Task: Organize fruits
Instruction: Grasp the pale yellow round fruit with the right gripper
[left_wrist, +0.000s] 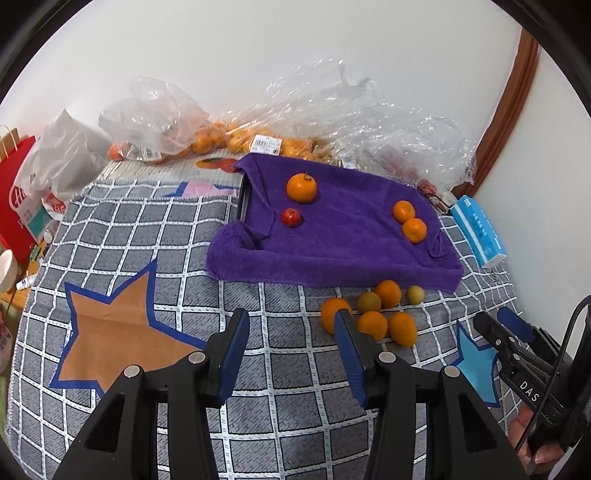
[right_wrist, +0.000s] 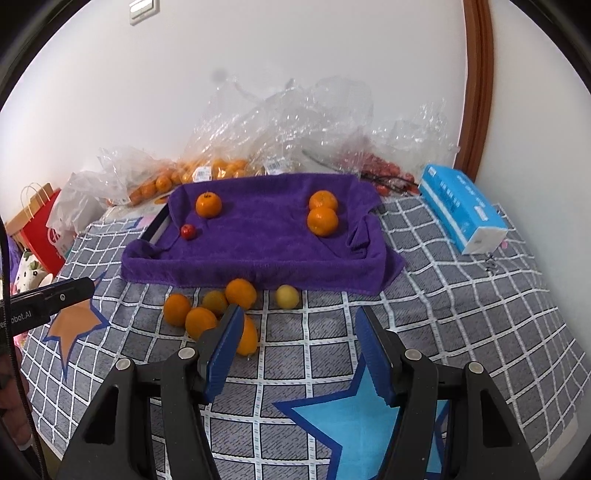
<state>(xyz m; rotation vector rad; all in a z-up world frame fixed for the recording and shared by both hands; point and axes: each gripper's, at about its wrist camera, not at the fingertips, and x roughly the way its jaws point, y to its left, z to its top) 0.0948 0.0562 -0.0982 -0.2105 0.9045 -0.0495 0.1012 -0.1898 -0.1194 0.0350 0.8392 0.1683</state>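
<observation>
Sorting looks partway done: four fruits lie on the purple towel (right_wrist: 258, 236), while a loose cluster of oranges (right_wrist: 207, 314) sits just before its near edge. Left gripper (left_wrist: 291, 354) and right gripper (right_wrist: 295, 354) both hang empty, fingers apart. Next, I judge, one must close on a cluster fruit. Checked cloth (right_wrist: 461, 295) covers the surface; plastic bags (right_wrist: 280, 122) line the wall behind the towel.
</observation>
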